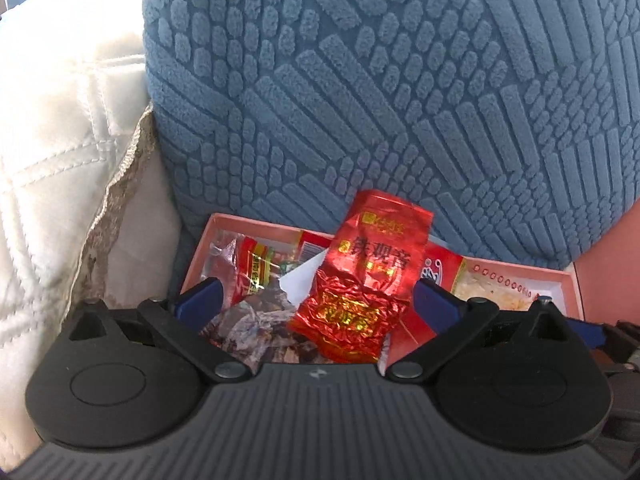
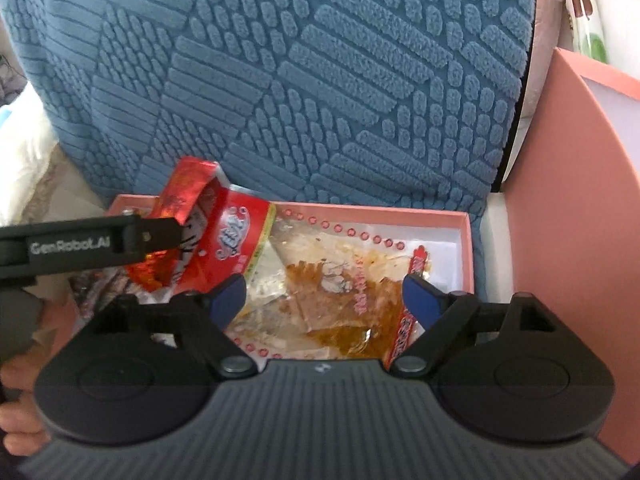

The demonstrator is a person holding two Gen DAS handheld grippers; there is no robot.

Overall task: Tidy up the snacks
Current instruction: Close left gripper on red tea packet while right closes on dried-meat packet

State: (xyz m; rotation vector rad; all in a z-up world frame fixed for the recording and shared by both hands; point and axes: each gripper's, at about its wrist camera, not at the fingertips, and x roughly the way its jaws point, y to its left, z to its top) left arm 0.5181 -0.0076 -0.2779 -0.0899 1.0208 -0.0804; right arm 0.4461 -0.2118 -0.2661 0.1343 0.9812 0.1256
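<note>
A pink box [image 1: 256, 221] lies against a blue cushion and holds several snack packets. A red foil tea packet [image 1: 360, 280] stands tilted in it, between the fingers of my left gripper [image 1: 316, 296]. These stand wide apart; the packet lies near the right finger and clear of the left one. In the right wrist view the same red packet [image 2: 180, 200] sits at the tip of the left gripper's finger [image 2: 160, 234]. My right gripper [image 2: 324, 294] is open over a clear packet of orange-brown snack [image 2: 340, 292] in the box [image 2: 360, 210], gripping nothing.
A red and white cartoon packet [image 2: 232, 240] lies beside the foil one. Dark wrapped snacks [image 1: 256, 324] fill the box's left end. The blue textured cushion [image 2: 300, 80] rises behind, a pink lid [image 2: 560, 220] stands at right, and a white quilt [image 1: 60, 140] at left.
</note>
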